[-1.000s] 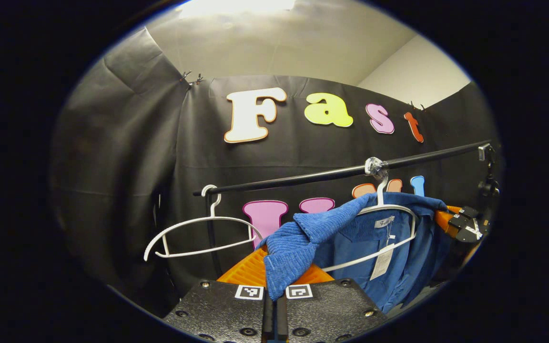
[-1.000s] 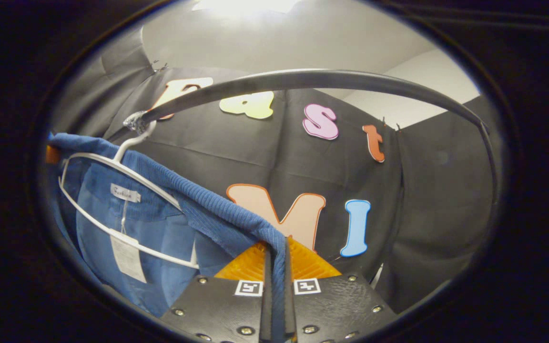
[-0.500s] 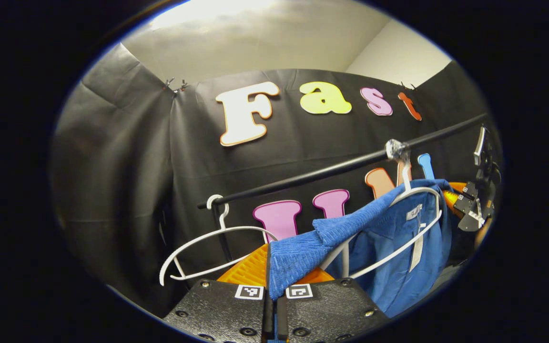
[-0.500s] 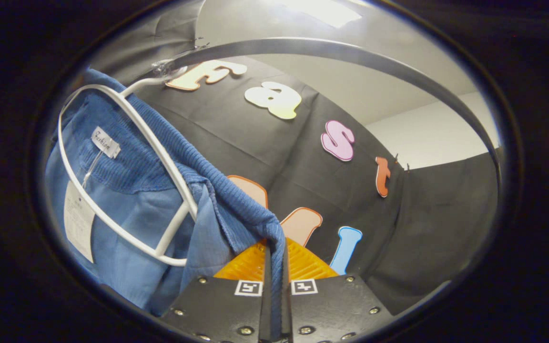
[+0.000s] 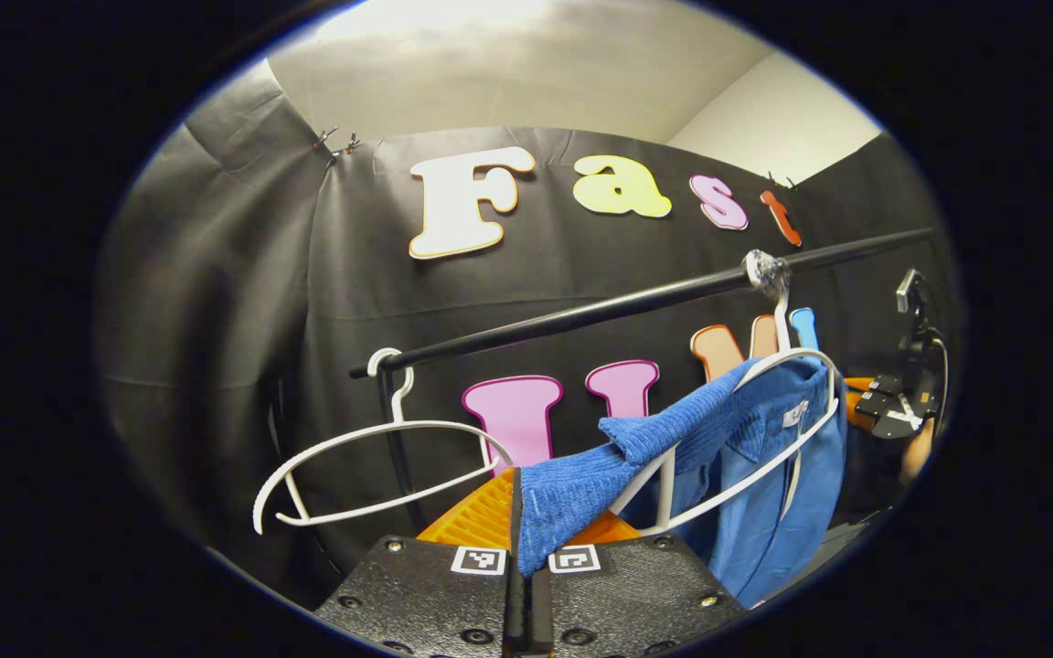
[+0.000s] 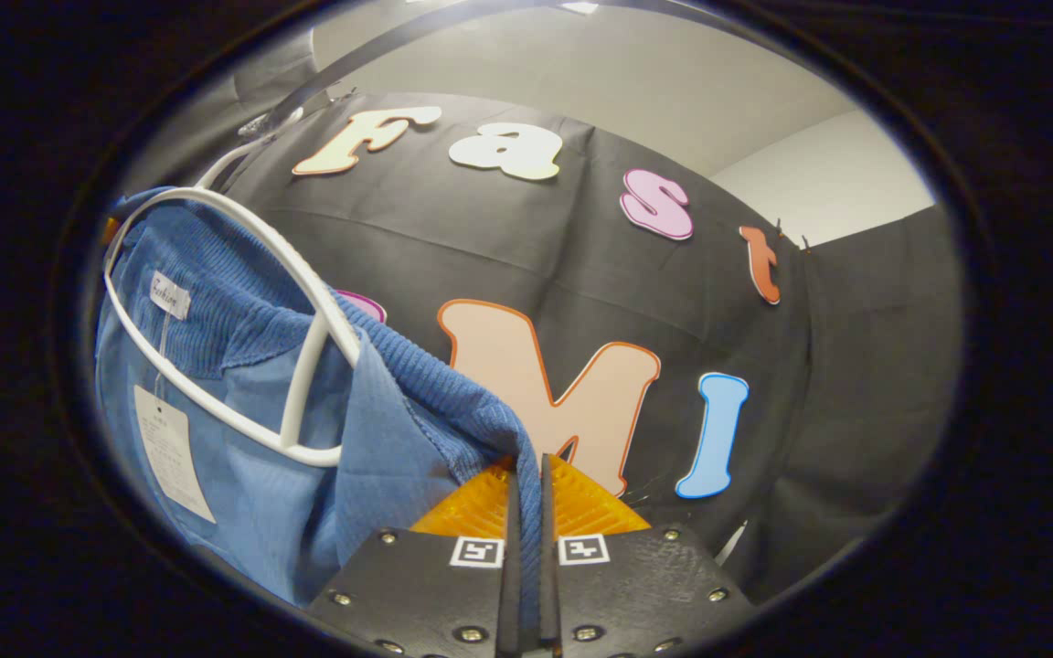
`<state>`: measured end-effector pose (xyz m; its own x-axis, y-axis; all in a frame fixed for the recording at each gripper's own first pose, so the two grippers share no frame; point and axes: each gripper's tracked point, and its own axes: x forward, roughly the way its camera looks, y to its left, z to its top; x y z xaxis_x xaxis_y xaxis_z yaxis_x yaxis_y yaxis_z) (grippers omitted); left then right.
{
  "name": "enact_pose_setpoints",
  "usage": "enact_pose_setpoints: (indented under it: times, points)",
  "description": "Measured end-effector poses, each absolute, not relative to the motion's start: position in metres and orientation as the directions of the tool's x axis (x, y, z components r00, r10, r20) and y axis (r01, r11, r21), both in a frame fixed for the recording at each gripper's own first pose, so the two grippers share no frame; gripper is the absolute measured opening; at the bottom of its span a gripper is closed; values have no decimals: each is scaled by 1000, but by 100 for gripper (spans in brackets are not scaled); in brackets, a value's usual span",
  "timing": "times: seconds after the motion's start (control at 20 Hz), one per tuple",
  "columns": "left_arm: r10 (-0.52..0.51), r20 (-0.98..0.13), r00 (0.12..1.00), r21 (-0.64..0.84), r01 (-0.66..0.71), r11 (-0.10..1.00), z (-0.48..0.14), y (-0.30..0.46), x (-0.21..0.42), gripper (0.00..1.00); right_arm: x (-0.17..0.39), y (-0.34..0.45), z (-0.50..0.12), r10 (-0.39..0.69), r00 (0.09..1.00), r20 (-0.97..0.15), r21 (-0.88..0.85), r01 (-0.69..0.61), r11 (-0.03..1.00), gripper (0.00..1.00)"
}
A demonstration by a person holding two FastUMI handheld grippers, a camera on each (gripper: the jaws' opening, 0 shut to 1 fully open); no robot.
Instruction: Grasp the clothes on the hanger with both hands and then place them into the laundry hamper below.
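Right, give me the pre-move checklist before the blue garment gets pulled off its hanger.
1. Left gripper shut on the blue garment: ok.
2. Right gripper shut on the garment's other shoulder: ok.
3. Garment free of its white hanger: not ok, the near shoulder has slipped off but the rest hangs on it.
4. Hanger hooked on the black rail: ok.
5. Empty hanger clear of the garment: ok.
6. Hamper below in position: cannot tell.

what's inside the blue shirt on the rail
A white hanger sits inside the blue shirt, with a neck label and a hanging paper tag. Fabric covers the hanger's far shoulder. Both tongs grip the shirt's edges.
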<state>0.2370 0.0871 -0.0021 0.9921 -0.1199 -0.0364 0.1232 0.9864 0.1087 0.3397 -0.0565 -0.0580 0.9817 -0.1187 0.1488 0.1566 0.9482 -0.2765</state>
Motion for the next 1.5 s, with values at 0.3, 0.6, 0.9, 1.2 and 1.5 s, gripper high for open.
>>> enact_pose_setpoints:
  times: [0.3,0.6,0.9,1.2,1.5]
  points:
    - [-282,-138,949,80,295,952,-16,85,250,3,346,-52,-65,-81,991,108,-285,109,952,7]
    - [-381,-189,905,-7,386,922,-60,103,258,2,345,-62,-92,-71,997,15,-278,72,958,7]
    - [-381,-176,908,20,391,920,-101,96,238,3,327,-62,-110,-97,995,-5,-271,92,958,7]
    - [-320,-147,936,-59,315,947,-111,90,214,3,300,-76,-151,-141,984,-107,-207,117,971,7]
    - [-293,-202,935,-5,298,955,-132,73,181,3,260,-70,-190,-140,967,-212,-294,74,953,8]
